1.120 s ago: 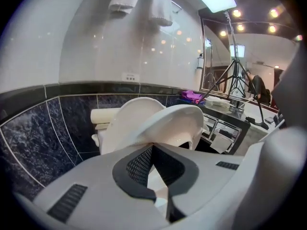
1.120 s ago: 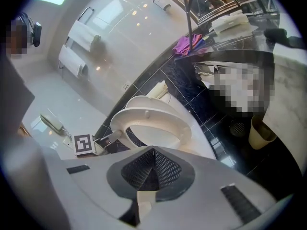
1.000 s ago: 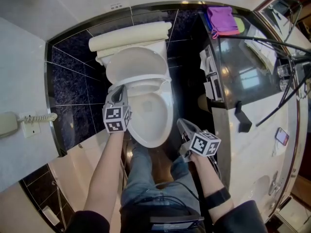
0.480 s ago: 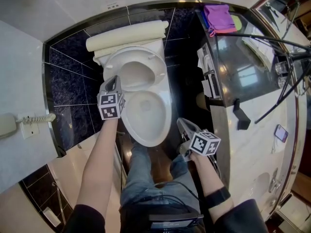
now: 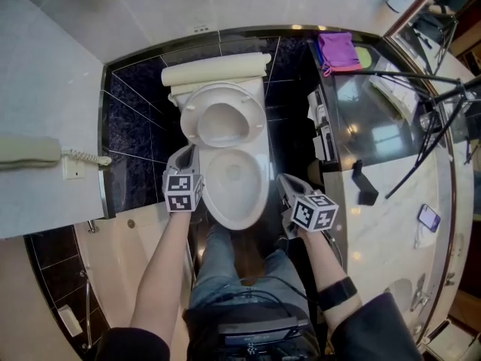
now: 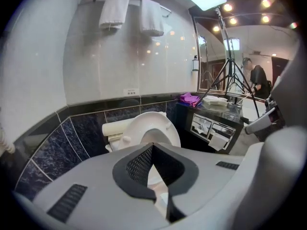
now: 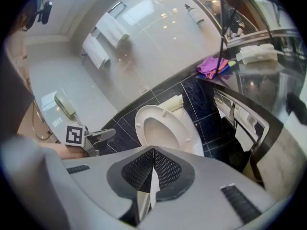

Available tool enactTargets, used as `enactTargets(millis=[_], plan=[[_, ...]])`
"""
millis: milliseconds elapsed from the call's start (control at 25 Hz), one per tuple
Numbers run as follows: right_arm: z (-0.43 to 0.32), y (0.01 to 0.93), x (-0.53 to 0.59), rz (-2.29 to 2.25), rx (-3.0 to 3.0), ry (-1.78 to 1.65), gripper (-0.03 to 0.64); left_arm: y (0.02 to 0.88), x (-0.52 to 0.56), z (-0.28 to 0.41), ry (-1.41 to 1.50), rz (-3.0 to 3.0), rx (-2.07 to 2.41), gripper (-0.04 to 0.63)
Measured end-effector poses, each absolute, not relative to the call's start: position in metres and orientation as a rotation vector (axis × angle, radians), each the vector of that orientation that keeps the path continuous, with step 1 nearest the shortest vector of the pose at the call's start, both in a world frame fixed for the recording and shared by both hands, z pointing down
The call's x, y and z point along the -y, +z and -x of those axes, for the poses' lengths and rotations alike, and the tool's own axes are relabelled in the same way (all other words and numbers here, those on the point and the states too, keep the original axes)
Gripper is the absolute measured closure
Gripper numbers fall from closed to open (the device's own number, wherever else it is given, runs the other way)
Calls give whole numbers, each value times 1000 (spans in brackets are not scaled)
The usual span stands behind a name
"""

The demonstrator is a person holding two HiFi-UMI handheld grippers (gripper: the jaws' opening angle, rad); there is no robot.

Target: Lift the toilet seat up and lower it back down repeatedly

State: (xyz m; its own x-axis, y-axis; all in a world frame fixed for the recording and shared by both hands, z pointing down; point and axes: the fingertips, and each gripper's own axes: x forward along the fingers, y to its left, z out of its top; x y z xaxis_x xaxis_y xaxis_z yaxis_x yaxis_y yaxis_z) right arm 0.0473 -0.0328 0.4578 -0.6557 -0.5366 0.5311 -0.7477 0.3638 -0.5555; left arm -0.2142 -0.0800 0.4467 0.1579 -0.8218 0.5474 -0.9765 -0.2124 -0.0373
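While the L gripper [image 5: 185, 155] hangs just beside the bowl's left rim w/ jaws closed together and nothing btwn them, the toilet seat [image 5: 223, 94] stands upright, leaning back against the cistern [image 5: 216, 71], and neither gripper touches it. The R gripper [image 5: 284, 180] sits off the bowl's right side, jaws likewise pressed together and empty. So, judging by how things lie, an up-stroke is complete and the seat is parked at the top. The down-stroke is what's left, plus further reps. How many cycles are done can't be read from this. Room for moving, L to R: the wall phone [image 5: 28, 150] and its cord are well apart from the work and no issue. The dark tiled wall [image 5: 135, 126] runs close along the toilet's left, so the L gripper has only a narrow lane there. The bowl [image 5: 234, 218] is open and clear on top, w/ the person's legs right at its front edge. On the right, the paper holders [image 5: 322, 119] and the vanity counter [image 5: 391, 201] hem in the R gripper, leaving a tight dark gap. A tripod leg [image 5: 421, 164] crosses above the counter, well clear of the seat's arc. The seat's free edge is up top near the cistern. I'd judge the reach from the left as the easier one.
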Motion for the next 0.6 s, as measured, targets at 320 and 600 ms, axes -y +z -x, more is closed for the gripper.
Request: enactTargets(millis=[320,600], plan=[[-66,394,20,-1073,2463,730,601,370,-18,201,552,-2033,1813,595],[-90,362,7,-1062,2455,521,601,319,-85,213,460,-1975,1905,595]])
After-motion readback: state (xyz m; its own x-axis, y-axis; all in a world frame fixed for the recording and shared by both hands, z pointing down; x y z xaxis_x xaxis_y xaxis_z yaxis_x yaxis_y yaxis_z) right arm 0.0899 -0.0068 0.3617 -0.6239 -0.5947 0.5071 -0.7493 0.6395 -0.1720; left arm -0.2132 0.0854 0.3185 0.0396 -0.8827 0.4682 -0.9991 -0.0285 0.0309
